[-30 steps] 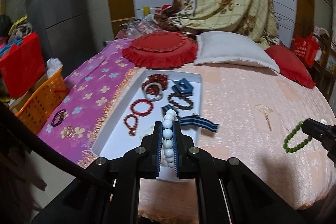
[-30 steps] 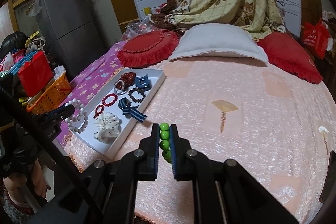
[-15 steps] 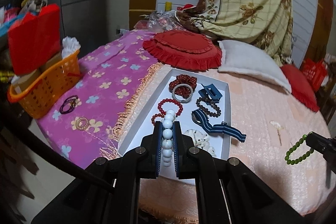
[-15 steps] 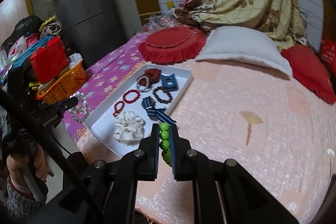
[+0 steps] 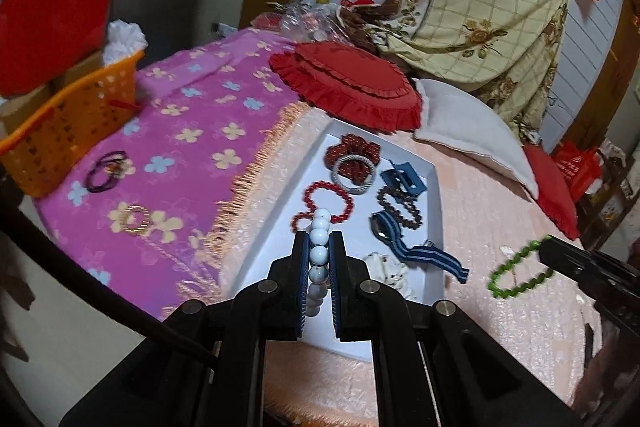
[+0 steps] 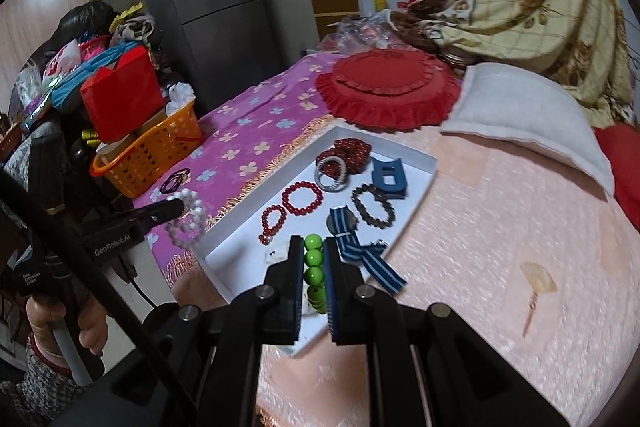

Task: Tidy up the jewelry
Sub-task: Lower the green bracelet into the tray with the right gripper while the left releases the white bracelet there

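Left wrist view: the left gripper (image 5: 319, 259) is clamped on a white bead bracelet (image 5: 319, 247), above the near end of the white tray (image 5: 256, 259).
Right wrist view: the right gripper (image 6: 313, 269) is closed on a green bead bracelet (image 6: 312, 261), over the tray's near right edge.
Tray edges: the left rim runs along the fringe of the pink bedspread (image 5: 500, 203); the far corner nearly meets the round red cushion (image 5: 348, 83).
Open room: bare white floor at the tray's near left corner; open bedspread to its right.
In the way: red bracelets (image 5: 328, 201), a dark bracelet (image 5: 400, 201), a blue clip (image 5: 404, 179), a striped strap (image 5: 416, 251), a white scrunchie (image 5: 386, 265).
Off the tray: hair ties (image 5: 106, 171) on the purple blanket (image 5: 180, 131), beside an orange basket (image 5: 68, 123).
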Demonstrator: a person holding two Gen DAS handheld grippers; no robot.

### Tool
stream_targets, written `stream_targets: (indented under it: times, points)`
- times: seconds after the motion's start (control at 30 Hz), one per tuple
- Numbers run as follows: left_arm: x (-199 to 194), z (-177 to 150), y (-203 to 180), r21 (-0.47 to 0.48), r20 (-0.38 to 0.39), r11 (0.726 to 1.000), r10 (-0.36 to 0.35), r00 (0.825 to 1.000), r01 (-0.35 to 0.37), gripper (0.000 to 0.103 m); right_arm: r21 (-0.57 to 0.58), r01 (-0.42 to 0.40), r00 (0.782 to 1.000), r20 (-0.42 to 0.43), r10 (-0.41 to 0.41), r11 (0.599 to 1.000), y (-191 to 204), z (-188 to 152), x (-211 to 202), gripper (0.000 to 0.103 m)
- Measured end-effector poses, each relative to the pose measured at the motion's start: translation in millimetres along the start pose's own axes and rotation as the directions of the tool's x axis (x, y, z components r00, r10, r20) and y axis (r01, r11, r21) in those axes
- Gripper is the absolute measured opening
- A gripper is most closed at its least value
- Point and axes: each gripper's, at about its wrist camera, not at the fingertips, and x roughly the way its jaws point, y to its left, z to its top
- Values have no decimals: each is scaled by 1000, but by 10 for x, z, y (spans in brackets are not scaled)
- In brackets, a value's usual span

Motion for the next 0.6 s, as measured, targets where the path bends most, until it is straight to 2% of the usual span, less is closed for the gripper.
stream_targets:
  times: [0.13,0.33,0.6]
  points:
    - [185,-14,-86,18,-8,1000,12,1000,-12,13,-27,7,1000,-21,-8,1000,63,98,201,9]
    - [410,-104,-148,54,13,995,87,996,-87,13,-32,3,998,-56,-5,999,82,222,510,9]
    - [685,-125,103,-24,-20,995,94,995,-94,13,-25,-28,994,-105,25,999,145,414,1039,9]
